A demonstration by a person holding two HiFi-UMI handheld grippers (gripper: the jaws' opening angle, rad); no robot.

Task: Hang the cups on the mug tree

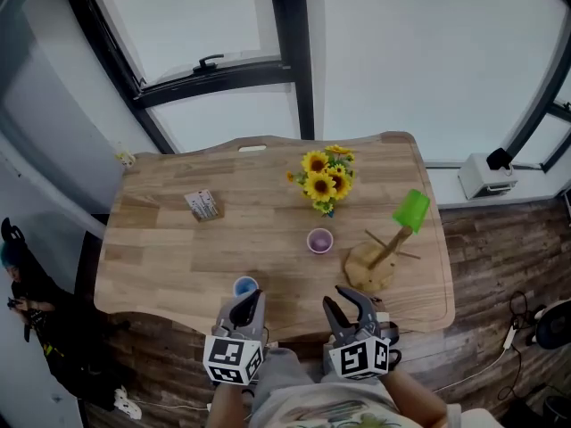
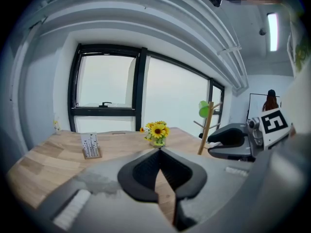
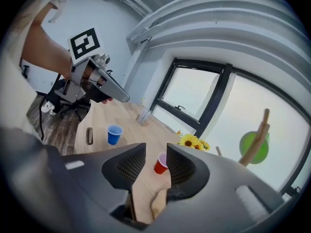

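The wooden mug tree (image 1: 385, 250) stands at the table's right with a green cup (image 1: 411, 210) hanging on an upper peg. A red cup (image 1: 319, 240) with a purplish inside stands upright mid-table, and a blue cup (image 1: 245, 286) stands upright near the front edge. My left gripper (image 1: 249, 300) hovers at the front edge just behind the blue cup, its jaws meeting at the tips and empty. My right gripper (image 1: 346, 300) is beside it, open and empty. In the right gripper view the red cup (image 3: 160, 165) shows beyond the gap between the jaws, with the blue cup (image 3: 114, 133) off to the left.
A vase of sunflowers (image 1: 326, 181) stands behind the red cup. A small card holder (image 1: 203, 205) sits at the left of the wooden table (image 1: 178, 266). Windows rise behind the table. A person sits on the floor at far left (image 1: 18, 283).
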